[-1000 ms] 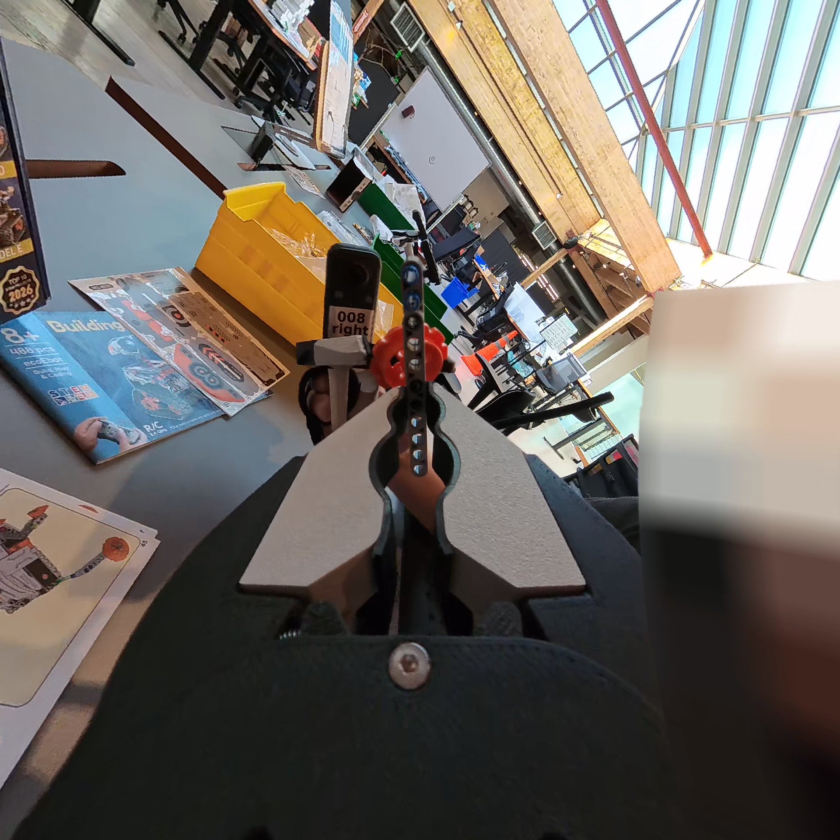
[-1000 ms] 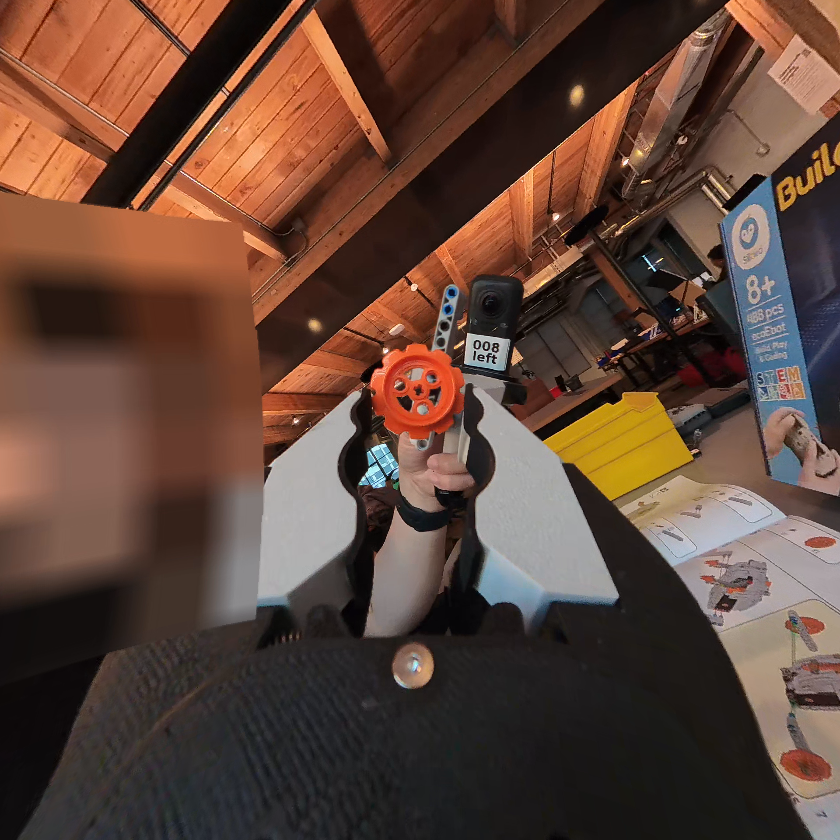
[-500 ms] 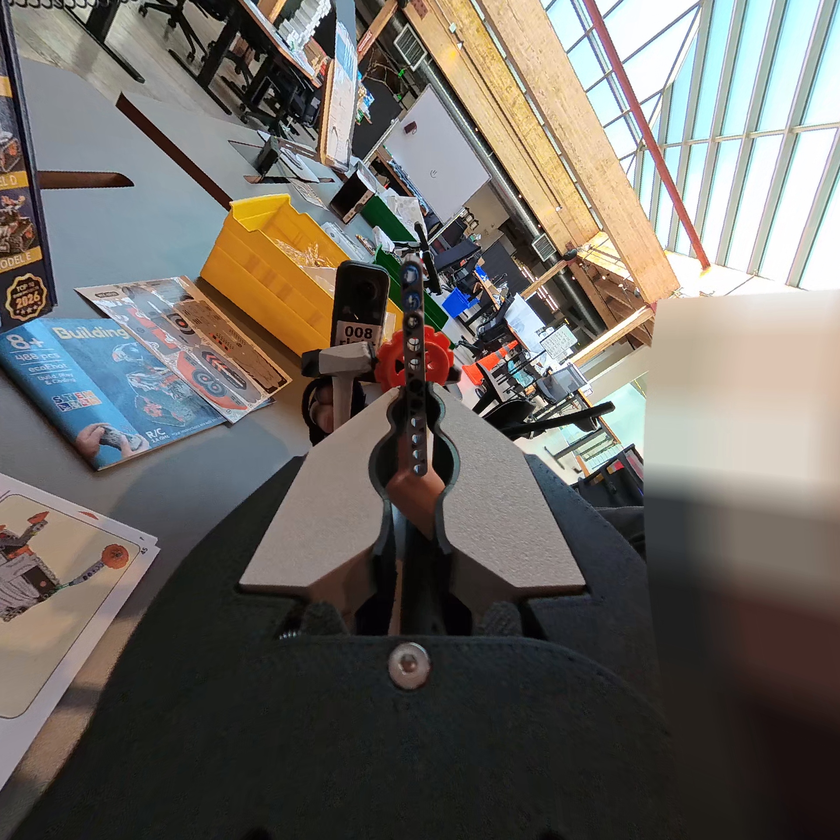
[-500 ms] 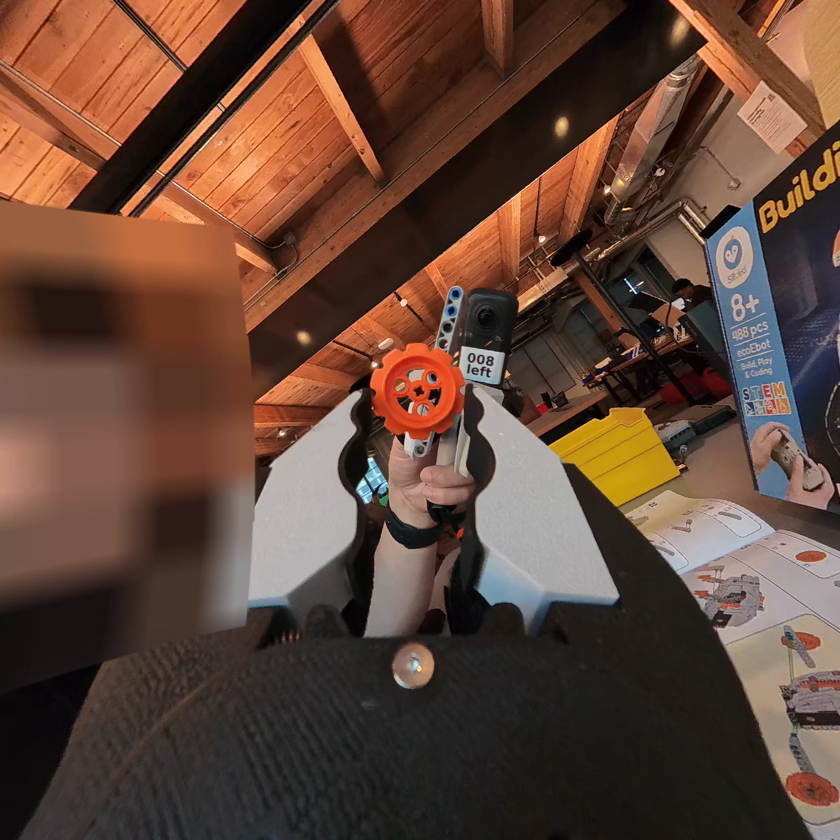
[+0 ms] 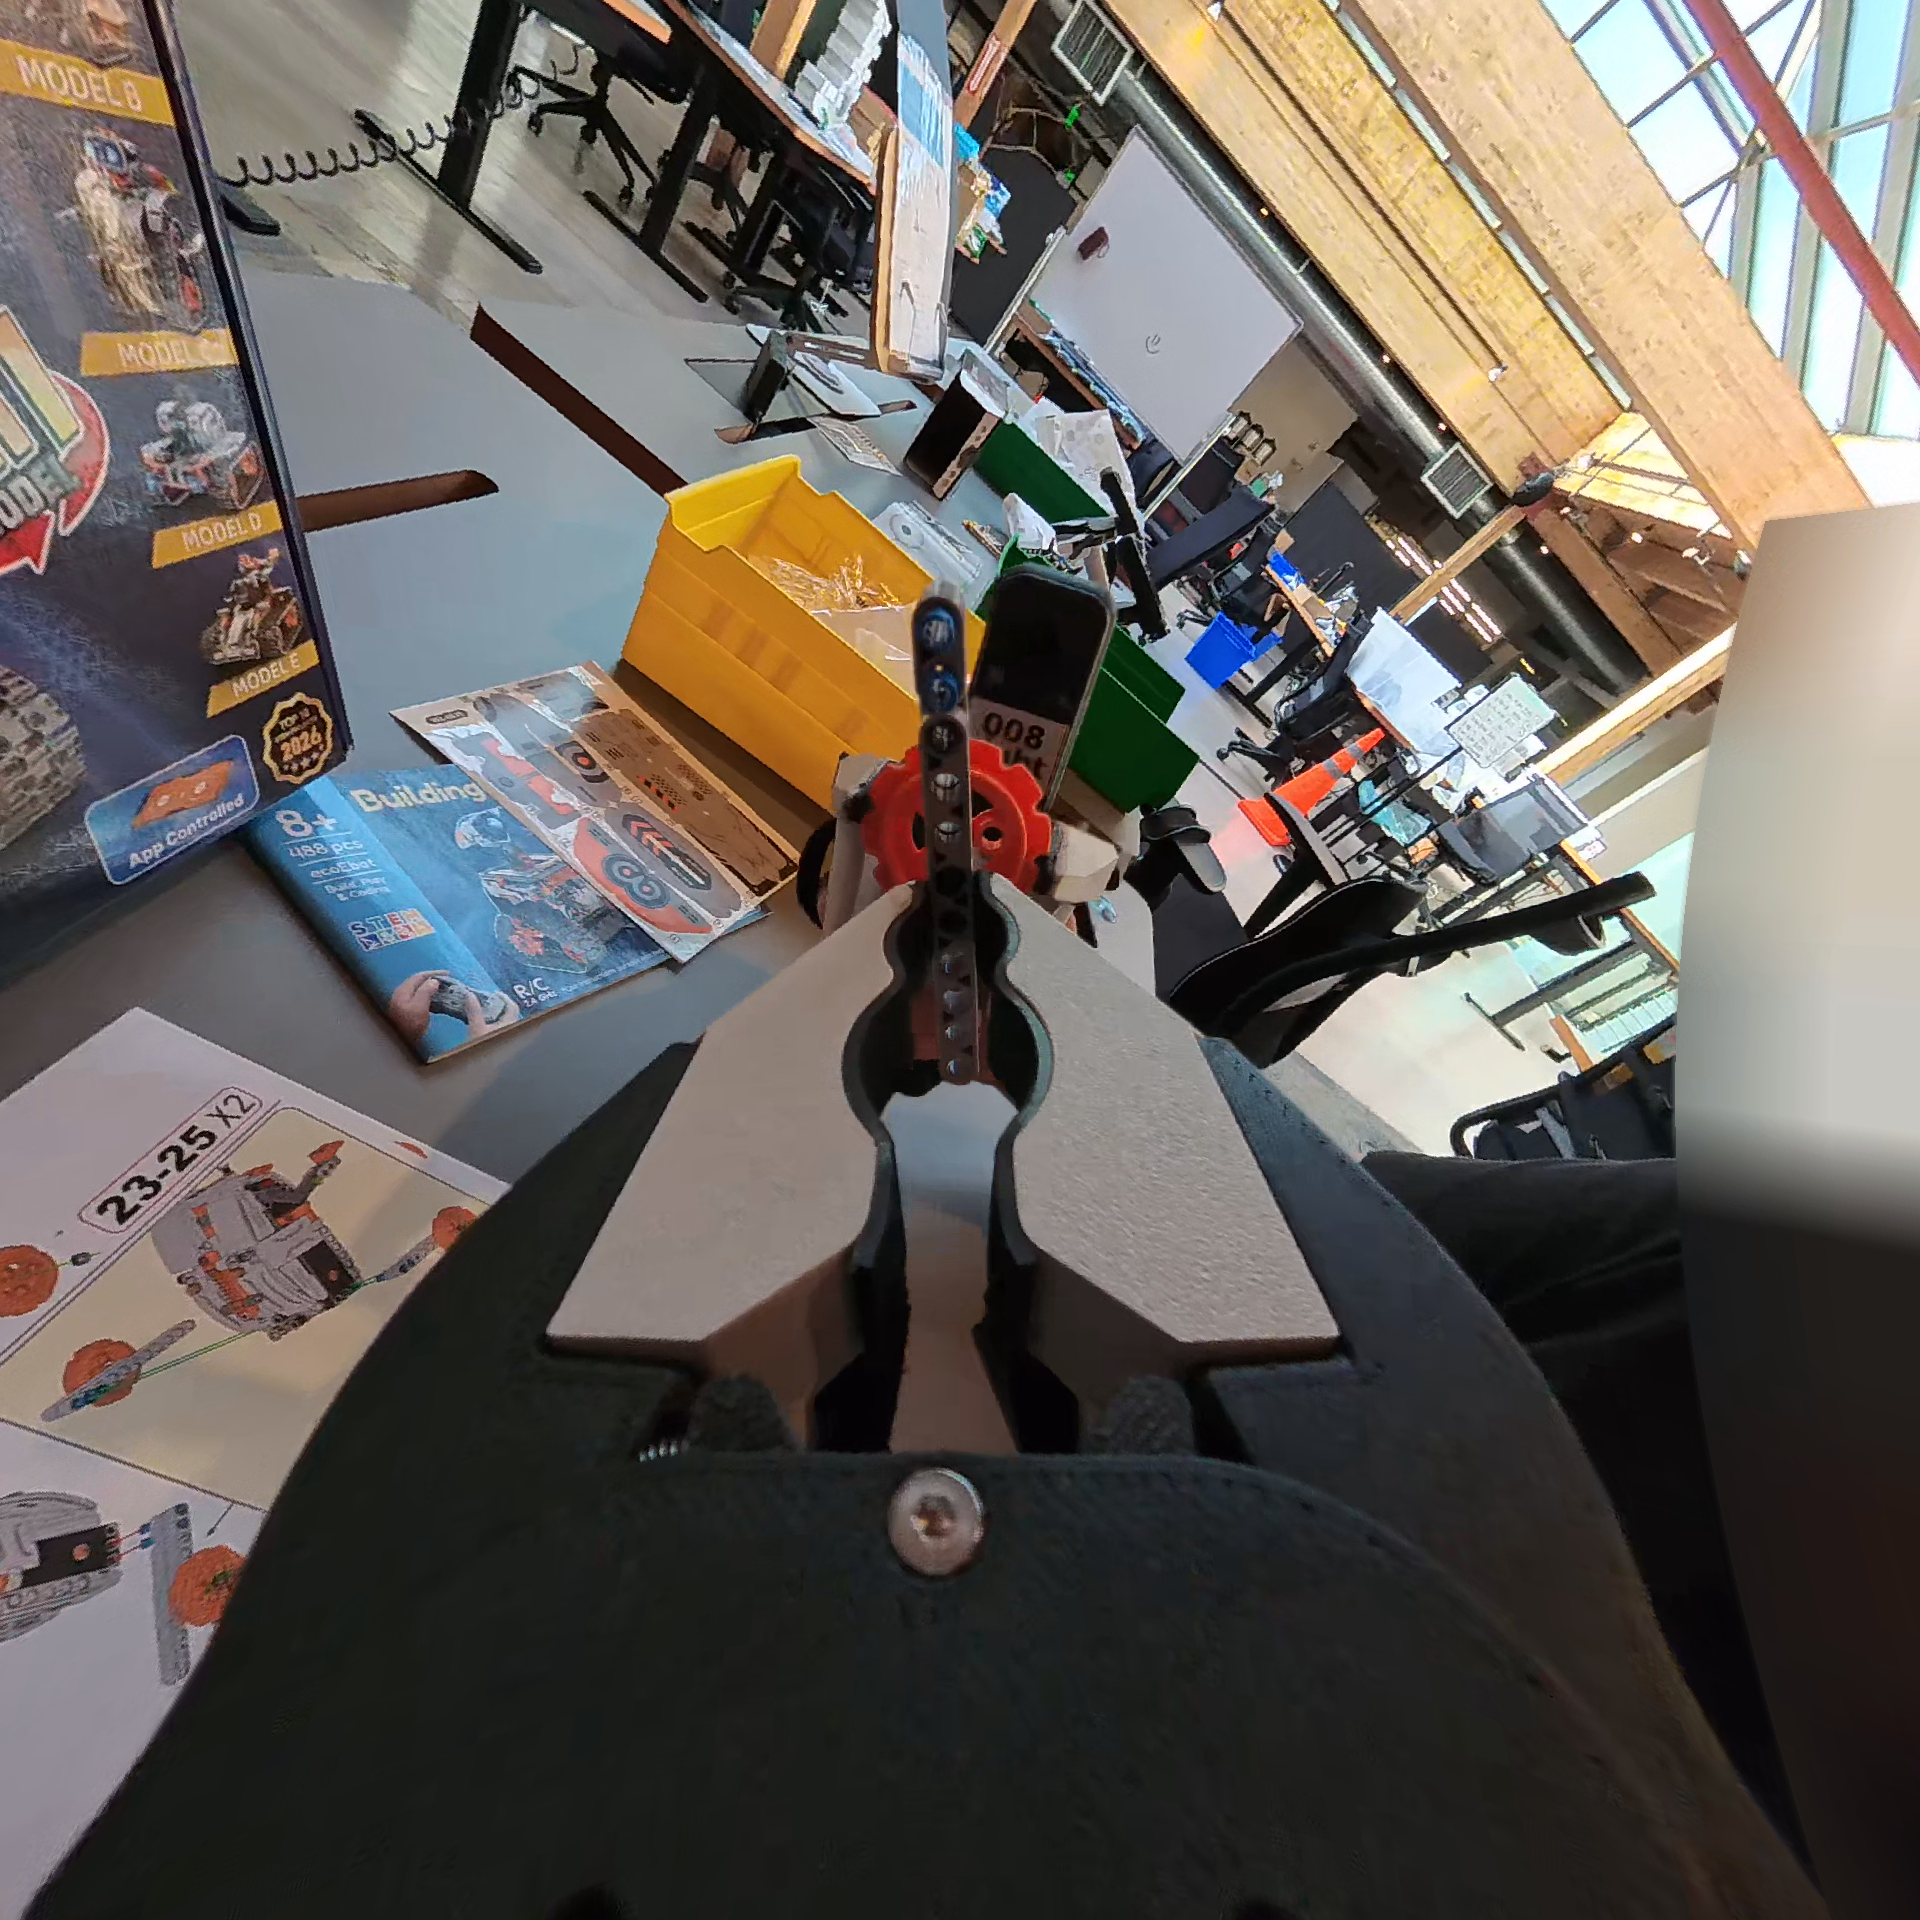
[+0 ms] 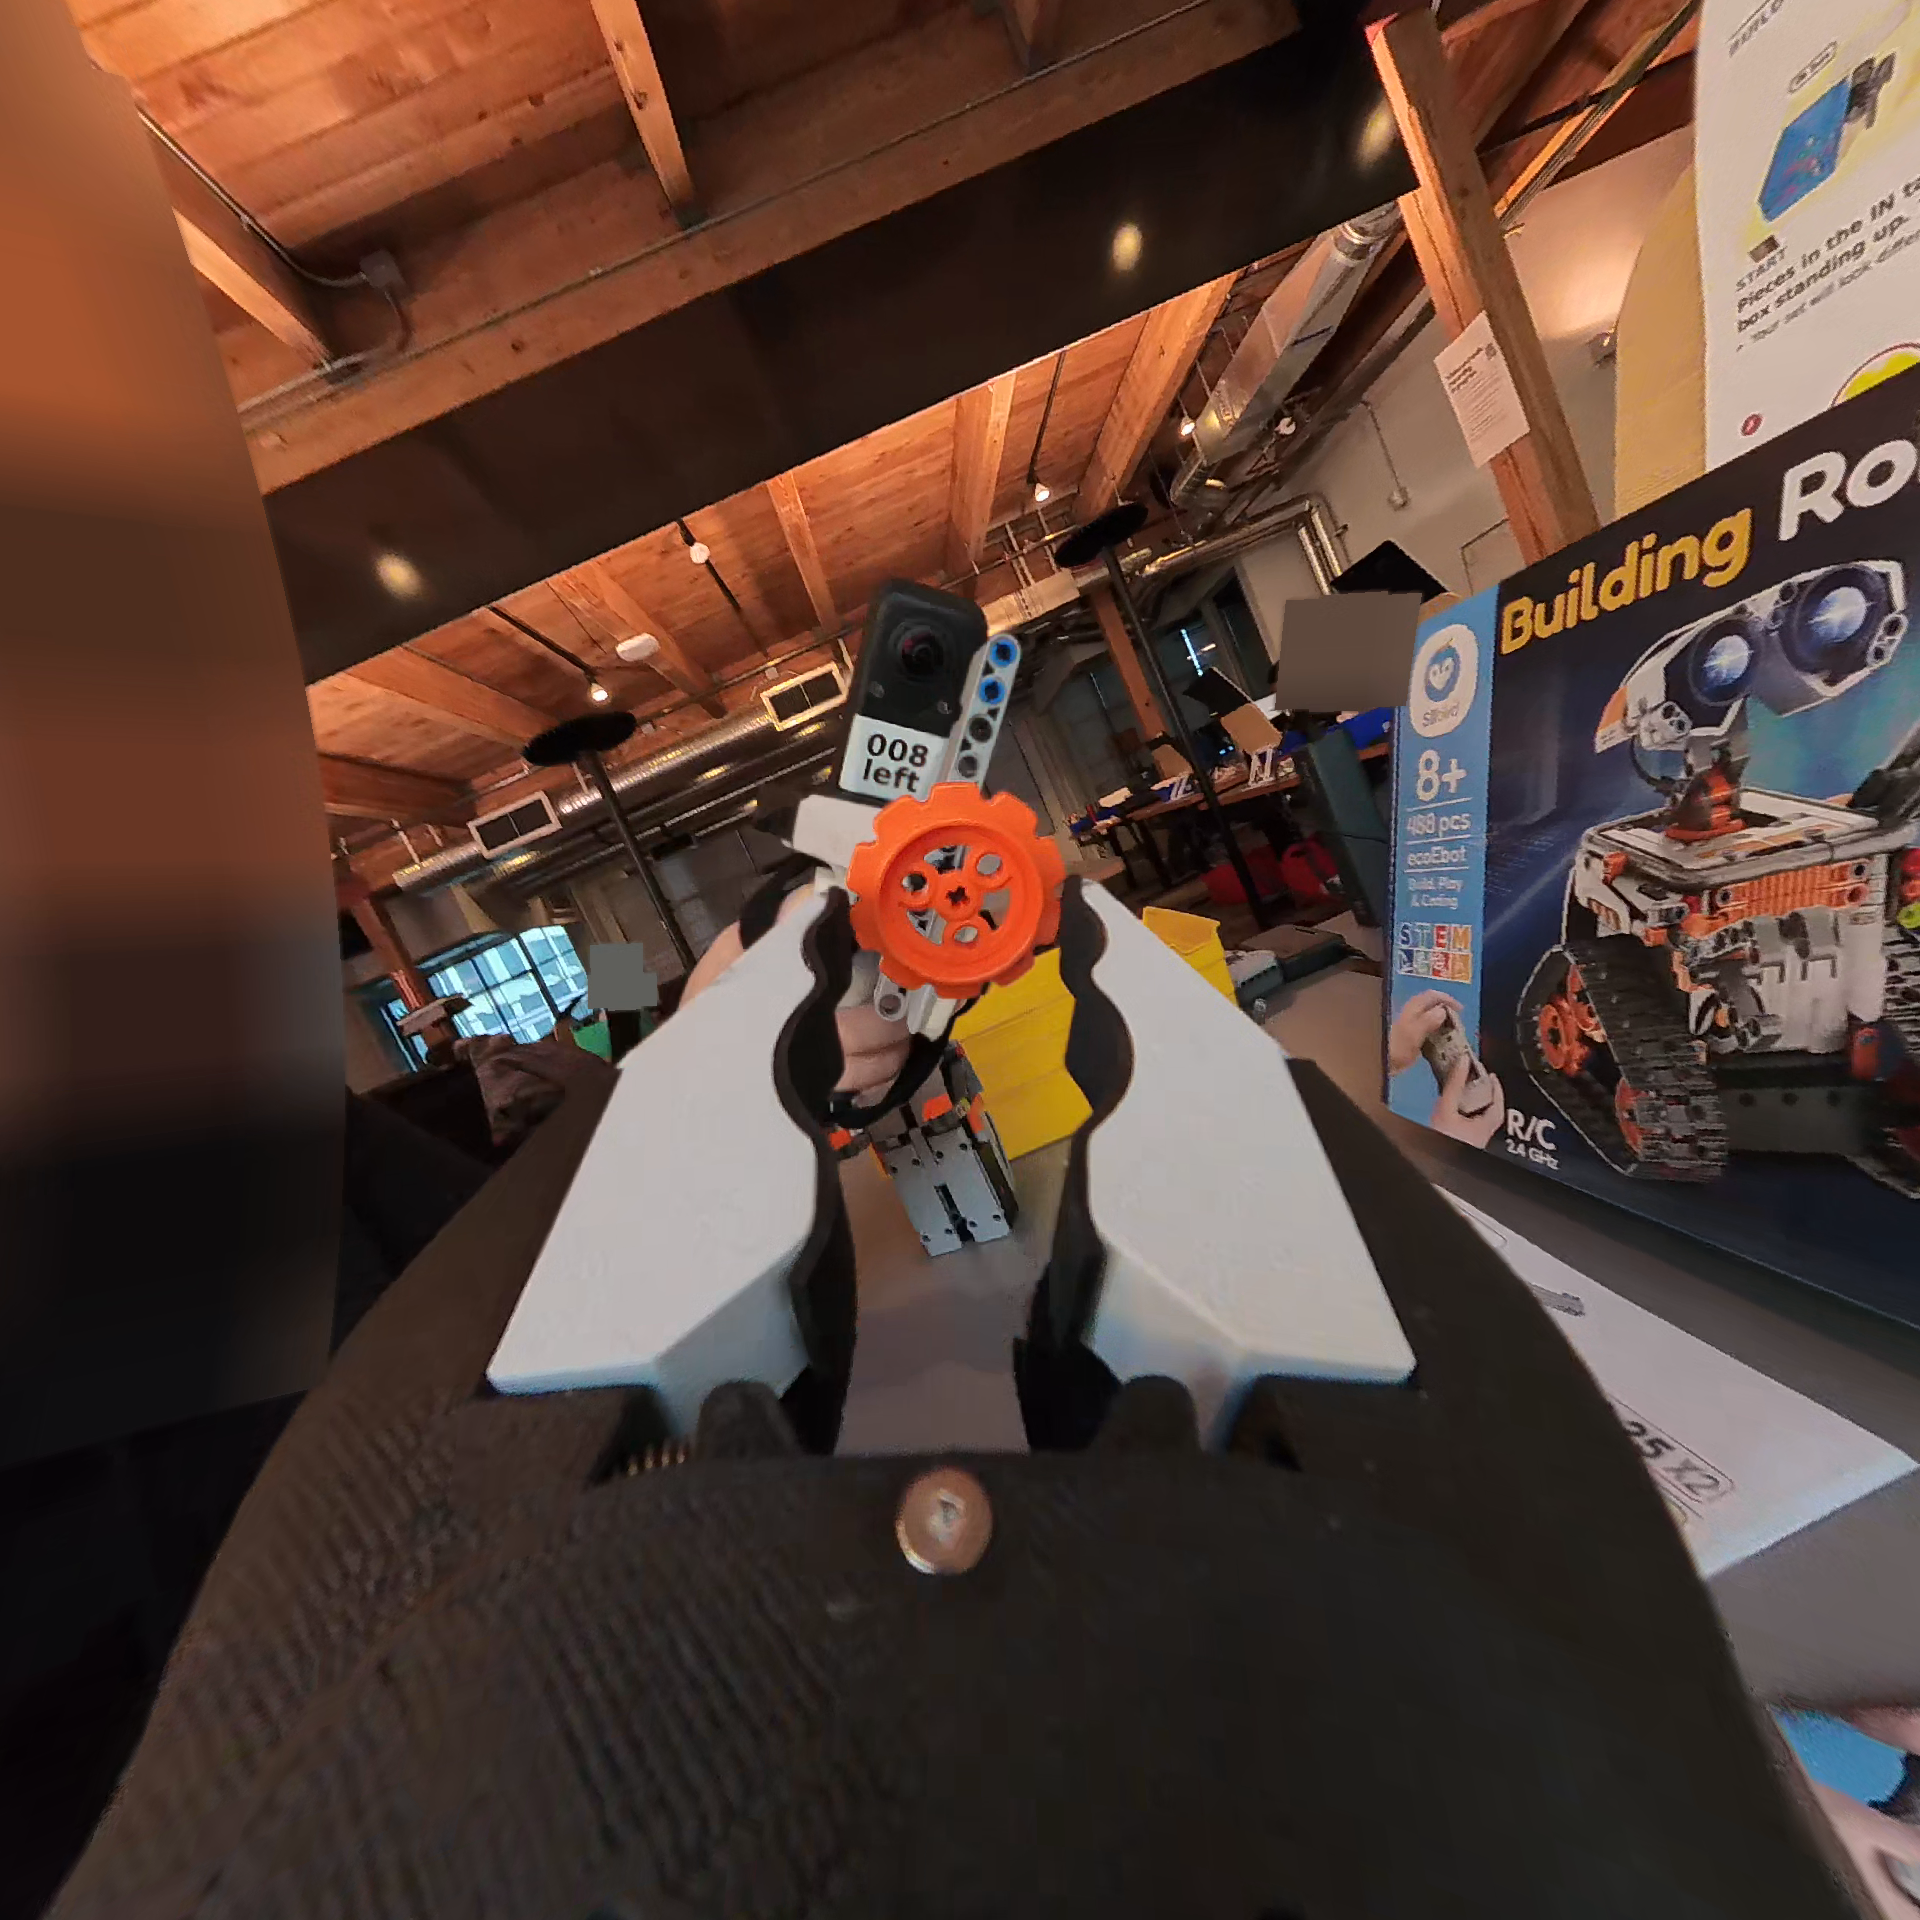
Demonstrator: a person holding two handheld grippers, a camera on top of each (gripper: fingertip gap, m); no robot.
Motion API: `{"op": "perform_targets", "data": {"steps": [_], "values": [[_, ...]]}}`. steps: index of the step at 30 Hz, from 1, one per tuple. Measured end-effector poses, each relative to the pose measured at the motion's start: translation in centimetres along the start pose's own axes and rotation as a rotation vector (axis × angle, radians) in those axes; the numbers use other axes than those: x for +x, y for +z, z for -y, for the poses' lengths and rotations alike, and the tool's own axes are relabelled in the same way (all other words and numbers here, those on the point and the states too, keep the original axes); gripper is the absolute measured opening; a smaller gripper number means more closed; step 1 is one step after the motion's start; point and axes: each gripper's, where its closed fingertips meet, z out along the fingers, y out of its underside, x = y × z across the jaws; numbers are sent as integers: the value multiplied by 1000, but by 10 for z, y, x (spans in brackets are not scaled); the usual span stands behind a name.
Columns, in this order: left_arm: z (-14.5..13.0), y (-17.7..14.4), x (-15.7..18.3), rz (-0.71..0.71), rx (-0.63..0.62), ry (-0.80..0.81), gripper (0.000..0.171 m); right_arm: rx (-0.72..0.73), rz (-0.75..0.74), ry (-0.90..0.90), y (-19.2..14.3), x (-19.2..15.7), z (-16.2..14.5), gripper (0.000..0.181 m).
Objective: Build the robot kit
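My left gripper (image 5: 951, 899) is shut on a grey perforated beam (image 5: 948, 800) with blue pins at its top end, held upright in the air. An orange gear (image 5: 904, 826) sits against the beam's far side. My right gripper (image 6: 956, 914) is shut on that orange gear (image 6: 956, 899), one finger on each side of its rim. The beam (image 6: 982, 717) rises behind the gear in the right wrist view. The two grippers face each other above a grey table (image 5: 468, 582). A hand (image 6: 868, 1049) shows behind the gear.
A yellow bin (image 5: 748, 623) and a green bin (image 5: 1127, 727) stand beyond the grippers. A booklet (image 5: 436, 914), a sticker sheet (image 5: 603, 790) and an instruction sheet (image 5: 156, 1247) lie at left. A tall toy box (image 6: 1662, 883) stands at right. A small grey model (image 6: 945, 1184) sits on the table. Less than 4 cm separates the two grippers' tips.
Both grippers have tilted down toward the table, still holding the beam and the gear together. The right wrist view now takes in the table, the small model and more of the box.
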Motion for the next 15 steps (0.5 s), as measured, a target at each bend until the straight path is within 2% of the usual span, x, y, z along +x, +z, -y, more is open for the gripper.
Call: {"op": "perform_targets", "data": {"steps": [8,15], "values": [[-22,-4,3,-83,-158,-79,6,-195,74,-88,-4,-11,-21,39],[-40,-4,-6,-18,-277,-38,5,-378,54,-147,-12,-7,-44,39]]}}
